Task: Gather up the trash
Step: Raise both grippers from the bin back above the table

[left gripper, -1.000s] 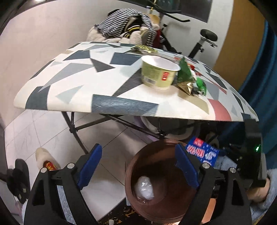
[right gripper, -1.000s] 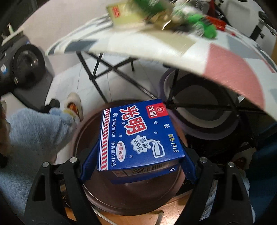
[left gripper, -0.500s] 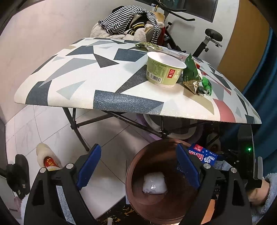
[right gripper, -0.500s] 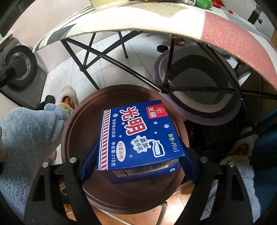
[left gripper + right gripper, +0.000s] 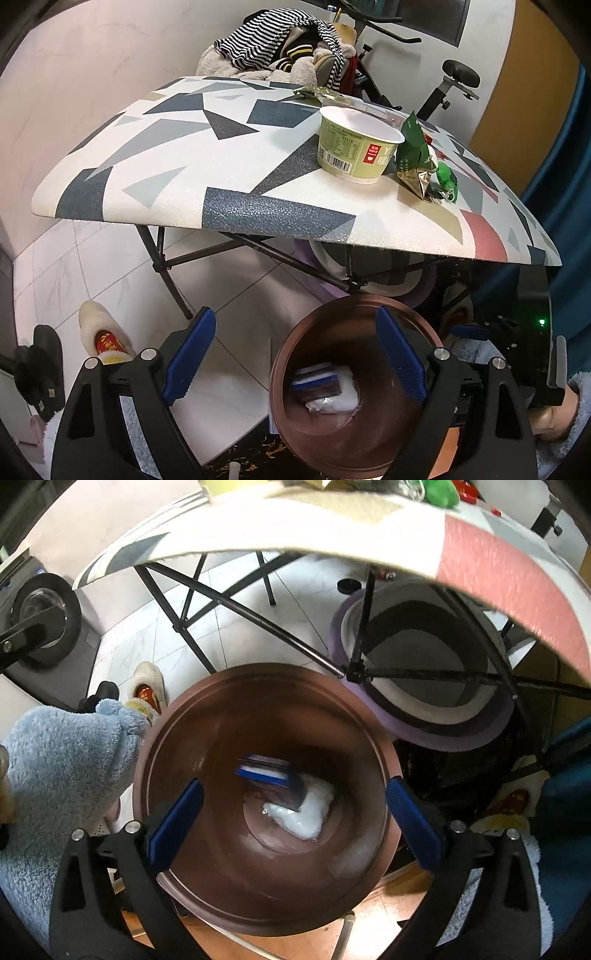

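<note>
A brown round trash bin (image 5: 177, 738) stands on the floor under the table edge; it also shows in the left wrist view (image 5: 280, 365). Inside it lie a blue carton (image 5: 267, 771) and a white crumpled bag (image 5: 306, 812); both show in the left wrist view, carton (image 5: 317, 380) and bag (image 5: 332, 404). My right gripper (image 5: 293, 819) is open and empty above the bin. My left gripper (image 5: 293, 354) is open and empty, beside the bin's rim. On the patterned table (image 5: 166, 155) stand a green noodle cup (image 5: 354, 147) and green and gold wrappers (image 5: 417, 162).
Black folding table legs (image 5: 229, 602) cross above the bin. A purple-rimmed basin (image 5: 424, 672) sits under the table to the right. A slipper (image 5: 105, 339) lies on the white tile floor at the left. Clothes and an exercise bike (image 5: 454, 85) stand behind the table.
My right gripper opened and let go of the blue carton, which dropped into the bin. The left gripper rose a little and stayed open.
</note>
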Motion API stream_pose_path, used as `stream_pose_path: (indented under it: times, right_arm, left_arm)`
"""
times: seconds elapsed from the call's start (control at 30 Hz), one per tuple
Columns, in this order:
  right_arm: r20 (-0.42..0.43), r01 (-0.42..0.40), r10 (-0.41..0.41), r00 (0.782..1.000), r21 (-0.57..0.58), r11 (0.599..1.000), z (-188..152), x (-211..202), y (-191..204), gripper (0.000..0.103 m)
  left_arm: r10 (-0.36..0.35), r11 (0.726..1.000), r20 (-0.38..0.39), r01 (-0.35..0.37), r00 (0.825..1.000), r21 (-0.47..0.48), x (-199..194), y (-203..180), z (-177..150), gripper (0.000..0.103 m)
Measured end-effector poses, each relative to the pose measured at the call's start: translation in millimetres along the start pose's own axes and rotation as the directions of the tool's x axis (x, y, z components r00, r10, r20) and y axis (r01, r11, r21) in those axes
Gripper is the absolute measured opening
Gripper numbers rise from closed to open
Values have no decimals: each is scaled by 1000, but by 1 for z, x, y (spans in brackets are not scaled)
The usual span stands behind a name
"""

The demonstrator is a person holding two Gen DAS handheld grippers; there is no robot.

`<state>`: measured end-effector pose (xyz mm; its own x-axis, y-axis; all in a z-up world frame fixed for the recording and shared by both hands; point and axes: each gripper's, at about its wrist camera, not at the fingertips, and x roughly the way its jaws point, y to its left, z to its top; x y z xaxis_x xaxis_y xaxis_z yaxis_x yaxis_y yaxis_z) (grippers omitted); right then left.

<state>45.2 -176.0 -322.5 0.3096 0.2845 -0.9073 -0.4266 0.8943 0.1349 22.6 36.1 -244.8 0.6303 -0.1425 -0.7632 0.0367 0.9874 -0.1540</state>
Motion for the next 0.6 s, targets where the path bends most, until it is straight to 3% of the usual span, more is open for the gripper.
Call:
stream_pose_path:
  times: [0.6]
  right_arm:
    - [169,66,-66,983,9,998,3,-41,-2,97]
  left_arm:
    - [30,1000,33,-30,999,6,-7,0,3,89]
